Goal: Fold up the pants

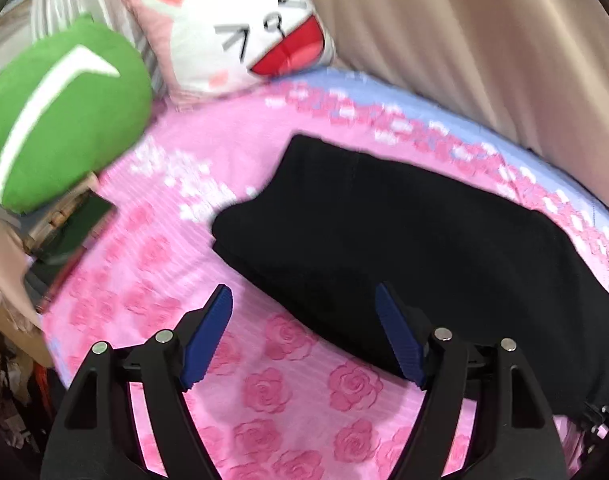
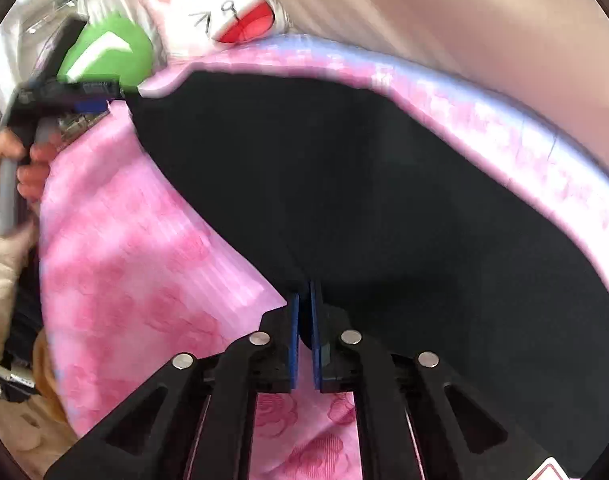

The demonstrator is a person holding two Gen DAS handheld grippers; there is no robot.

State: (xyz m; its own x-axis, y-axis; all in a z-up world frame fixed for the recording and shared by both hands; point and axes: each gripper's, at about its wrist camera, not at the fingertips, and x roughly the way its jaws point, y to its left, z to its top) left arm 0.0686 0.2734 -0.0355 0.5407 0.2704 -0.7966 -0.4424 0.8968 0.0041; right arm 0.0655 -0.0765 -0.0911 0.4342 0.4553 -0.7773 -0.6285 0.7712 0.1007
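We see the black pants [image 1: 404, 236] lying on the pink rose-print bedsheet [image 1: 288, 396], apparently already folded at least once into a thick dark slab whose long axis runs from far left to near right across the bed. Our left gripper [image 1: 304, 334] hangs above the sheet with its blue pads spread wide and nothing between them; the near edge of the pants lies just ahead and to the right, passing under its right finger. Our right gripper [image 2: 305, 336] is the closer tool: its pads are drawn almost together on the near edge of the pants [image 2: 364, 200], and a pinch of black cloth seems to sit in the narrow slit, though the dark fabric makes that hard to confirm. From the right wrist view, the cloth spreads away far and right of that grip. We judge the next fold turns on the left gripper reaching right and forward to a matching edge. A green cushion [image 1: 60, 120] and a cat-face pillow [image 1: 240, 32] sit at the far left.
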